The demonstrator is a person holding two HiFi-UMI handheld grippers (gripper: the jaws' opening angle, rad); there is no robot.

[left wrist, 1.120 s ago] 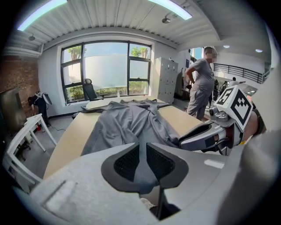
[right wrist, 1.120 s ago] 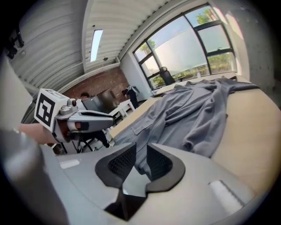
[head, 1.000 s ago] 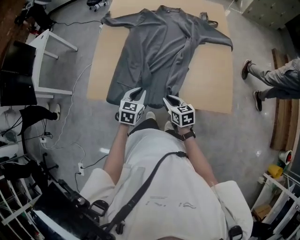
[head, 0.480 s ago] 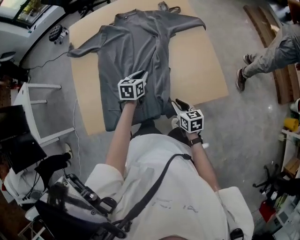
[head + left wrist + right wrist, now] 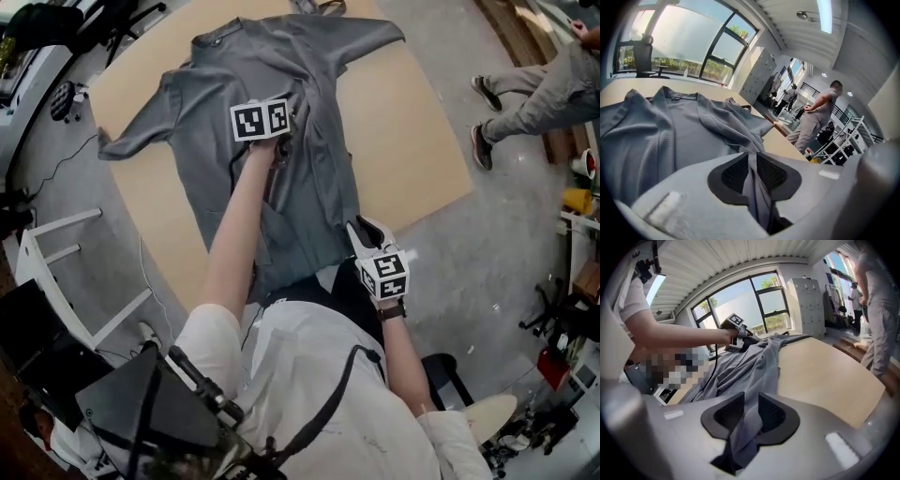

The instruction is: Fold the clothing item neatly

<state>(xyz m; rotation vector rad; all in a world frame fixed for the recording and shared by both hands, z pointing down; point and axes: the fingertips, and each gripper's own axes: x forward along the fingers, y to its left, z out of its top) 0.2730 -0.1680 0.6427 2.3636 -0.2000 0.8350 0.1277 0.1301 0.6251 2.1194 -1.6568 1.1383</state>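
On the wooden tabletop lies a grey top. It is spread out with both sleeves out to the sides and its collar near the far edge of the tabletop. The left tongs are out over the middle of the tabletop, pinched shut on a fold of the grey cloth by the front opening. The right tongs are at the near edge of the tabletop, pinched shut on the bottom hem, where the cloth hangs a little over that edge. Past the right side of the tabletop another person stands on the floor.
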